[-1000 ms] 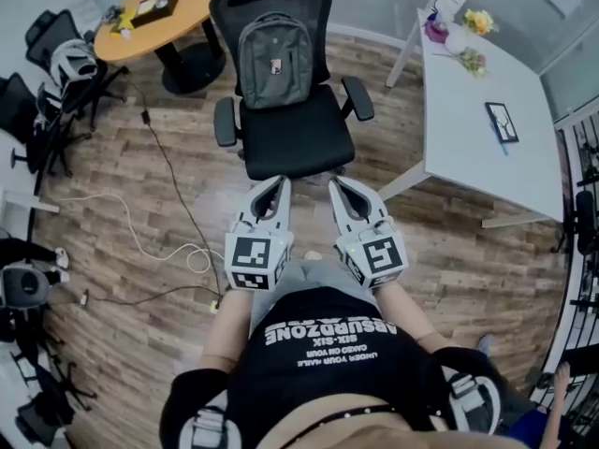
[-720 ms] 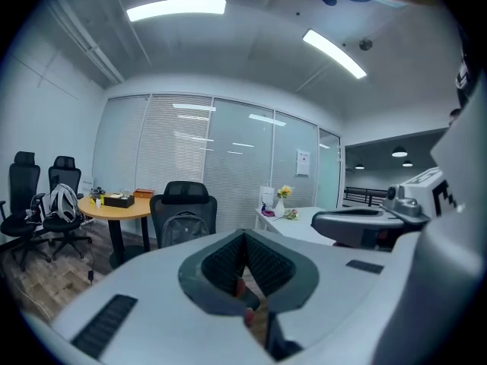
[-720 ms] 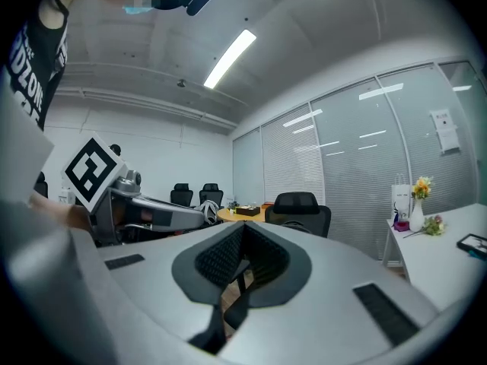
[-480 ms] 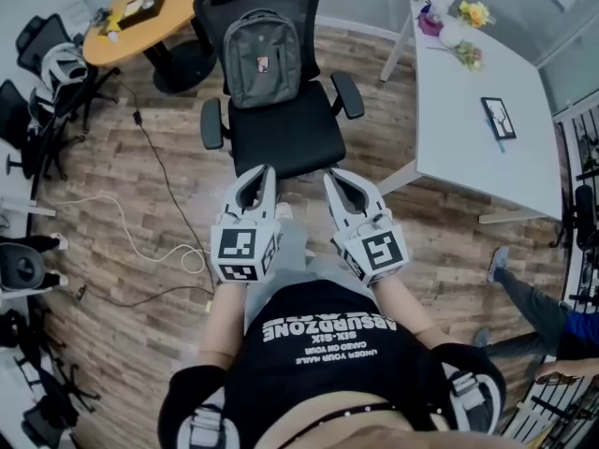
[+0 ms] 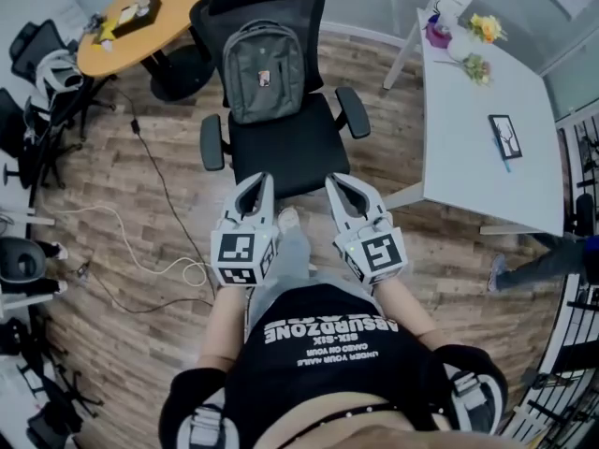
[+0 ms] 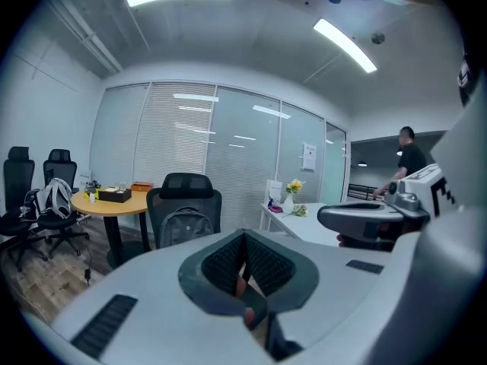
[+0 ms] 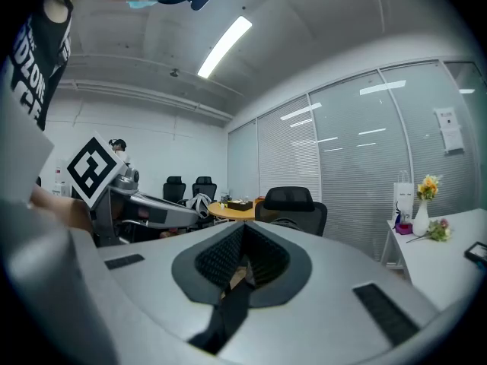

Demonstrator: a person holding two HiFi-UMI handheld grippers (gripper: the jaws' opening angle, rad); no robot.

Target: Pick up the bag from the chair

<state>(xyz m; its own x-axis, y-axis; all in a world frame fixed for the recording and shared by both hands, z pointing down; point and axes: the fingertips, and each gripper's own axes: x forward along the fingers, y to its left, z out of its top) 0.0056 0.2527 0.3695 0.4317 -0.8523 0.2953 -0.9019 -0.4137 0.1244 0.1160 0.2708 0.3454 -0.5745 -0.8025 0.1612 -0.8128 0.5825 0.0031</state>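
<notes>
The left tool (image 5: 263, 181) and the right tool (image 5: 335, 182) are both clenched with nothing in them. Each one's own view shows its two ribbed pads meeting at the tip with no gap between. The person holds them side by side at waist height, a little apart and pointing forward. That looks like a carrying pose for the approach, since nothing is within reach to grip yet.

Just ahead of the tips is the front edge of the black office chair (image 5: 281, 148), which faces the person squarely. The bag (image 5: 266, 71), a grey backpack, sits upright at the back of the seat and leans against the backrest between the two armrests. The backrest is what keeps it standing. Because the bag sits deep in the chair, I judge the tools will have to pass over the bare seat and open before either can take it, most likely near the top.

Farther out, a round orange surface (image 5: 178, 7) stands behind the chair to the left, and a long white surface (image 5: 477, 129) runs along the right. A pale cable (image 5: 140, 251) trails over the wooden floor (image 5: 122, 185) to the left, clear of the path to the chair.
</notes>
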